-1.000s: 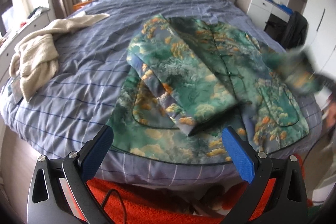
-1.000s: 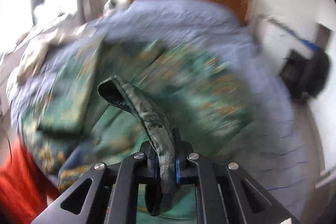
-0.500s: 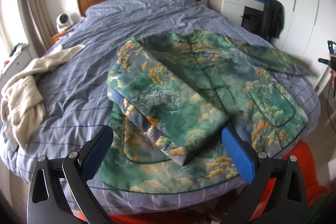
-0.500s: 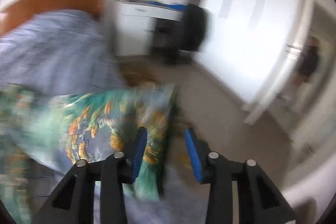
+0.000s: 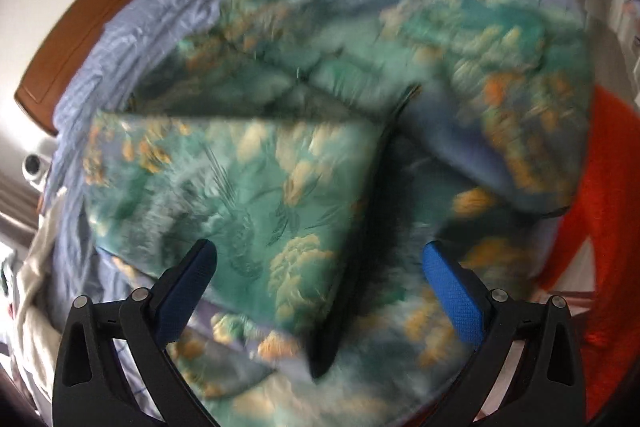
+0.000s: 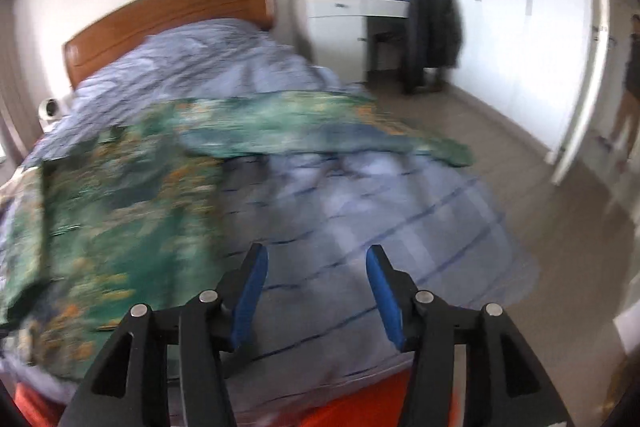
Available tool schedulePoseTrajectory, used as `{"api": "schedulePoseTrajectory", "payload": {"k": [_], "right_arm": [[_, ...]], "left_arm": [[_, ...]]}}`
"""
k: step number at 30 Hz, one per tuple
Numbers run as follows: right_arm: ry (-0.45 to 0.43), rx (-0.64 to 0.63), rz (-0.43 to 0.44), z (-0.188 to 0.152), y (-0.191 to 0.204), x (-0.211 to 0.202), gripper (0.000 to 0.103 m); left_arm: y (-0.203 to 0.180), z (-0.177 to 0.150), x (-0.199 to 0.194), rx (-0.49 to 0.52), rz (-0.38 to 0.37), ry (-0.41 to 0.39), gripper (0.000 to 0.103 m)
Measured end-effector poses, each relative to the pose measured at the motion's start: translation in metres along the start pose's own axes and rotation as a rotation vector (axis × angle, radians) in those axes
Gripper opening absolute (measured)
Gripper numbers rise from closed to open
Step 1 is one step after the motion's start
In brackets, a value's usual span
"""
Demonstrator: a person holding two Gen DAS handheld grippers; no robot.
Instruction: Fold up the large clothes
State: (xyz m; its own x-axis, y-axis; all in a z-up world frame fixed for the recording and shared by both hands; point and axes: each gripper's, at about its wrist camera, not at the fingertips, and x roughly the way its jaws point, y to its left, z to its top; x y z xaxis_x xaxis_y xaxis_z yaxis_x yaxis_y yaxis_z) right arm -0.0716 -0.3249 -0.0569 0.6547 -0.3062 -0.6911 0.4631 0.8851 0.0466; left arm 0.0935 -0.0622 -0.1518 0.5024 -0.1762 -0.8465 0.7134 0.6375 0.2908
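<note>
A large green jacket with orange and cream print (image 5: 320, 99) lies spread on the bed, one sleeve folded across its front (image 5: 240, 179). My left gripper (image 5: 320, 267) is open and empty, close above the folded sleeve's cuff end. In the right wrist view the jacket (image 6: 120, 203) lies to the left, its other sleeve (image 6: 320, 135) stretched out flat to the right across the bed. My right gripper (image 6: 316, 275) is open and empty, above bare bedcover beside the jacket's hem. Both views are blurred by motion.
The bed has a blue checked cover (image 6: 380, 211) and a wooden headboard (image 6: 168, 15). A cream garment (image 5: 36, 267) lies at the bed's left edge. Something red (image 5: 608, 227) lies at the bed's foot. A white desk and dark chair (image 6: 432, 35) stand right of the bed.
My right gripper let go of the sleeve, opened, and swung back to face the bed; the sleeve now lies flat. My left gripper has moved in close over the jacket.
</note>
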Motion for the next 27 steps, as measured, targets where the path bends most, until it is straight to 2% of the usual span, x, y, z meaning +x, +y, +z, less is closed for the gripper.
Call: {"api": "schedulePoseTrajectory", "payload": {"k": [1,2,3,4,5,6,8,10,13,15,17,20,21,22,24,25,27], "right_arm": [[-0.007,-0.015,0.028,0.001,0.011,-0.008,0.052],[-0.018,-0.040,0.059,0.003,0.021,-0.012,0.053],[-0.029,-0.072,0.082,0.006,0.032,-0.015,0.054],[-0.038,-0.098,0.095,0.009,0.040,-0.017,0.054],[-0.050,-0.122,0.108,0.012,0.048,-0.021,0.054],[-0.064,-0.137,0.121,0.016,0.054,-0.024,0.055],[-0.086,-0.158,0.146,0.023,0.065,-0.029,0.055],[-0.097,-0.169,0.170,0.033,0.076,-0.027,0.055],[-0.107,-0.182,0.216,0.041,0.092,-0.028,0.055],[-0.118,-0.192,0.248,0.042,0.101,-0.035,0.055],[-0.123,-0.203,0.267,0.041,0.109,-0.038,0.055],[-0.125,-0.216,0.288,0.039,0.115,-0.041,0.055],[-0.124,-0.220,0.289,0.038,0.117,-0.042,0.055],[-0.123,-0.221,0.290,0.038,0.116,-0.042,0.055],[-0.120,-0.219,0.287,0.036,0.114,-0.042,0.055],[-0.120,-0.214,0.284,0.035,0.111,-0.042,0.055],[-0.115,-0.196,0.270,0.034,0.103,-0.042,0.055]], "left_arm": [[0.006,-0.003,0.006,-0.025,-0.020,0.007,0.077],[0.013,-0.006,0.009,-0.058,-0.047,0.014,0.067],[0.025,-0.011,0.009,-0.124,-0.095,0.009,0.048],[0.034,-0.014,0.006,-0.178,-0.136,-0.007,0.023],[0.045,-0.018,0.001,-0.246,-0.180,-0.020,0.012],[0.057,-0.022,-0.005,-0.317,-0.206,-0.032,0.009],[0.077,-0.028,-0.023,-0.428,-0.215,-0.078,0.008],[0.100,-0.033,-0.054,-0.506,-0.185,-0.150,0.008],[0.154,-0.045,-0.106,-0.625,-0.100,-0.263,0.008],[0.201,-0.066,-0.143,-0.737,-0.020,-0.334,0.008],[0.238,-0.087,-0.161,-0.830,0.053,-0.364,0.008],[0.291,-0.128,-0.181,-0.963,0.214,-0.356,0.010],[0.312,-0.146,-0.183,-1.020,0.278,-0.335,0.014],[0.324,-0.161,-0.183,-1.069,0.317,-0.317,0.024],[0.342,-0.194,-0.182,-1.171,0.445,-0.269,0.032],[0.345,-0.206,-0.180,-1.202,0.477,-0.247,0.032],[0.336,-0.229,-0.173,-1.264,0.456,-0.219,0.032]]}}
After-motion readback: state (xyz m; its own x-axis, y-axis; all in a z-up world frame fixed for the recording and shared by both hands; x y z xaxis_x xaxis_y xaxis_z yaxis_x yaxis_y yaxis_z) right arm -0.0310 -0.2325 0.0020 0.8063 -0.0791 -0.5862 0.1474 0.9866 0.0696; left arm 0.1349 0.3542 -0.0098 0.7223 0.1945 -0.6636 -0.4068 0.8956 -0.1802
